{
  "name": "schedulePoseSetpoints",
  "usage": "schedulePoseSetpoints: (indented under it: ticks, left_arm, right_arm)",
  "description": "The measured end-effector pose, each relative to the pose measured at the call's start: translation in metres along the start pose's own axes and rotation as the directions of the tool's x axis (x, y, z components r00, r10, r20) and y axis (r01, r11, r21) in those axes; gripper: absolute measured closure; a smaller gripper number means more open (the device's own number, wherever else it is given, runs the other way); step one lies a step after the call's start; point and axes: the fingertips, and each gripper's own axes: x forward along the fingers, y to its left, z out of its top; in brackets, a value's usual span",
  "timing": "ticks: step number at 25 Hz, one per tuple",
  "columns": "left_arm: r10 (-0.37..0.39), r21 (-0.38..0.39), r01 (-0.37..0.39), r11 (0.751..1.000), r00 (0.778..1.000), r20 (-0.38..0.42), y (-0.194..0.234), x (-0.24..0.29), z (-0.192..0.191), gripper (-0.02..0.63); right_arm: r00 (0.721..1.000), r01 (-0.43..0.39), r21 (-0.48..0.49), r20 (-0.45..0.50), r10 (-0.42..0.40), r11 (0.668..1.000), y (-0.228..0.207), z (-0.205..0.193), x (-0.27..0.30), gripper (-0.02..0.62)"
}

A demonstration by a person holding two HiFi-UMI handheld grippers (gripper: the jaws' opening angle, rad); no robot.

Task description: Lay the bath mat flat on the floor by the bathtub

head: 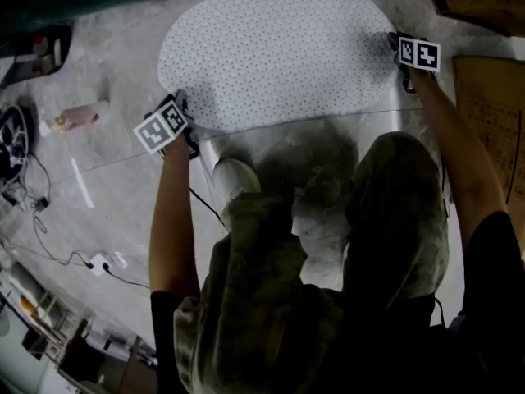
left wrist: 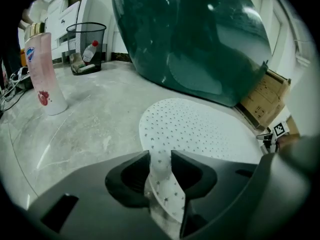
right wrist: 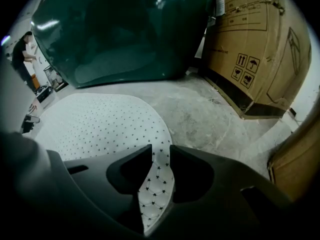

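Left of the left gripper (left wrist: pixel 160 153), well apart from it, a pink bottle (left wrist: pixel 45 74) stands on the concrete floor (head: pixel 123 195). That gripper points down at the near left corner of the bath mat (head: pixel 279 52). Its jaws stand apart, and the corner curls up loosely between them, apparently not pinched. Between the two grippers the mat spreads out flat and white, and its far edge lies just before the dark green bathtub (left wrist: pixel 200 34). The right gripper (right wrist: pixel 160 147) is in the same state at the near right corner: jaws parted, with a strip of mat rising slack through the gap. Beyond it to the right stand cardboard boxes (right wrist: pixel 255 44).

The mat looks all but laid, so the risk probably lies in the withdrawal. Both corners are lifted inside the jaws. A gripper drawn back low or sideways could catch the edge on a jaw tip and drag the mat away from the tub, or fold the corner under. Lifting one side before the other might skew the mat. The person's shoe (head: pixel 236 177) is behind the near edge, between the grippers, and a step forward could ruck it.
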Motion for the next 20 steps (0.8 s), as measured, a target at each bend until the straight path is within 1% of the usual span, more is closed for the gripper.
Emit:
schedulePoseSetpoints:
  ticks: [2, 3, 5, 6, 8, 9, 11, 12, 13, 15, 17, 19, 20]
  left_arm:
    - [0.014, 0.012, -0.014, 1.000, 1.000, 0.013, 0.003, -0.007, -0.004, 0.449]
    - [0.014, 0.026, -0.014, 1.000, 1.000, 0.024, 0.002, -0.010, -0.005, 0.448]
    - [-0.002, 0.074, -0.003, 0.997, 0.998, 0.058, -0.007, -0.013, 0.000, 0.448]
    - [-0.013, 0.101, 0.005, 0.995, 0.997, 0.073, -0.012, -0.015, 0.002, 0.448]
    - [-0.034, 0.124, 0.024, 0.992, 0.996, 0.082, -0.019, -0.023, -0.001, 0.449]
    - [-0.045, 0.116, 0.035, 0.993, 0.996, 0.082, -0.022, -0.029, -0.003, 0.456]
    - [-0.068, 0.079, 0.062, 0.995, 0.995, 0.075, -0.029, -0.041, -0.006, 0.504]
    - [-0.078, 0.062, 0.074, 0.995, 0.994, 0.075, -0.034, -0.049, -0.004, 0.512]
    - [-0.088, 0.051, 0.084, 0.995, 0.993, 0.083, -0.038, -0.057, 0.002, 0.536]
    - [-0.101, 0.045, 0.096, 0.994, 0.988, 0.118, -0.048, -0.078, 0.021, 0.570]
    - [-0.109, 0.036, 0.105, 0.994, 0.980, 0.164, -0.058, -0.103, 0.038, 0.581]
    - [-0.123, 0.003, 0.125, 0.992, 0.970, 0.210, -0.071, -0.130, 0.052, 0.586]
    - [-0.133, -0.014, 0.140, 0.990, 0.964, 0.231, -0.079, -0.145, 0.059, 0.586]
  right_arm:
    - [1.000, -0.016, 0.005, 0.007, 0.016, 1.000, 0.001, 0.000, -0.004, 0.448]
    - [0.999, -0.030, 0.027, 0.018, 0.030, 0.999, 0.000, 0.000, -0.006, 0.427]
    - [0.997, -0.052, 0.094, 0.069, 0.045, 0.994, -0.002, 0.008, -0.010, 0.423]
    - [0.994, -0.061, 0.134, 0.101, 0.047, 0.989, 0.000, 0.012, -0.014, 0.431]
    - [0.987, -0.096, 0.204, 0.146, 0.066, 0.974, 0.011, 0.013, -0.024, 0.508]
    - [0.984, -0.123, 0.231, 0.153, 0.089, 0.965, 0.021, 0.013, -0.029, 0.529]
    - [0.979, -0.181, 0.264, 0.140, 0.148, 0.948, 0.042, 0.013, -0.043, 0.552]
    - [0.976, -0.206, 0.265, 0.130, 0.177, 0.942, 0.052, 0.013, -0.050, 0.554]
    - [0.972, -0.227, 0.253, 0.123, 0.201, 0.940, 0.059, 0.014, -0.056, 0.559]
    - [0.964, -0.257, 0.228, 0.129, 0.233, 0.939, 0.067, 0.018, -0.065, 0.566]
    - [0.952, -0.292, 0.264, 0.171, 0.253, 0.919, 0.067, 0.024, -0.078, 0.572]
    - [0.934, -0.336, 0.313, 0.233, 0.272, 0.888, 0.065, 0.032, -0.093, 0.572]
    - [0.923, -0.359, 0.316, 0.260, 0.284, 0.878, 0.065, 0.039, -0.103, 0.574]
